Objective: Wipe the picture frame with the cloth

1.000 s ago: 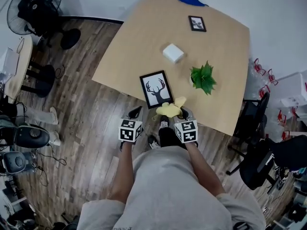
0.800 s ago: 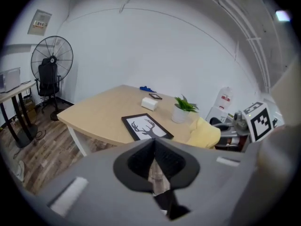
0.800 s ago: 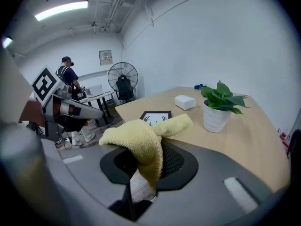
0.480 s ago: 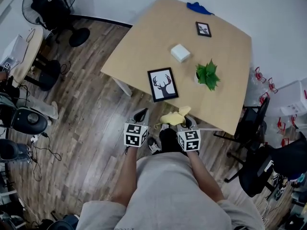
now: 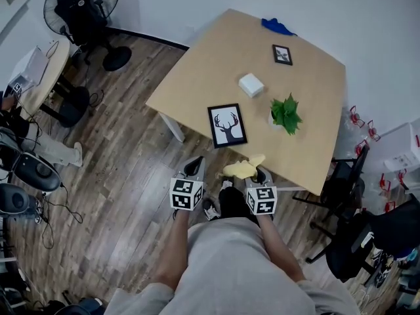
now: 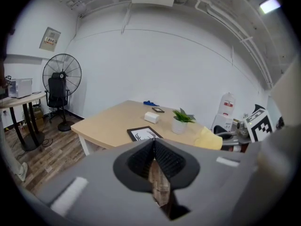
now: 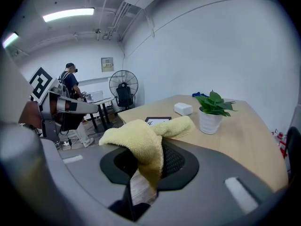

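Note:
A black picture frame point(image 5: 227, 125) with a deer print lies flat near the front edge of the wooden table point(image 5: 197, 77); the same picture frame point(image 6: 143, 134) point(image 7: 158, 120) shows in both gripper views. My right gripper point(image 5: 257, 173) is shut on a yellow cloth point(image 5: 243, 168), which bunches over the jaws; the cloth point(image 7: 143, 142) drapes down in the right gripper view. My left gripper point(image 5: 194, 167) is shut with nothing in it, hanging over the floor short of the table's edge. Both grippers are a little way back from the frame.
On the table stand a potted green plant point(image 5: 286, 114), a white box point(image 5: 251, 84), a small second frame point(image 5: 283, 54) and a blue cloth point(image 5: 277, 26). A fan point(image 5: 85, 8) and a side desk point(image 5: 39, 71) stand at left, a black chair point(image 5: 357, 195) at right.
The whole view has shifted: the table and frame now sit farther from both grippers and lower right in the picture. The cloth stays in the right gripper.

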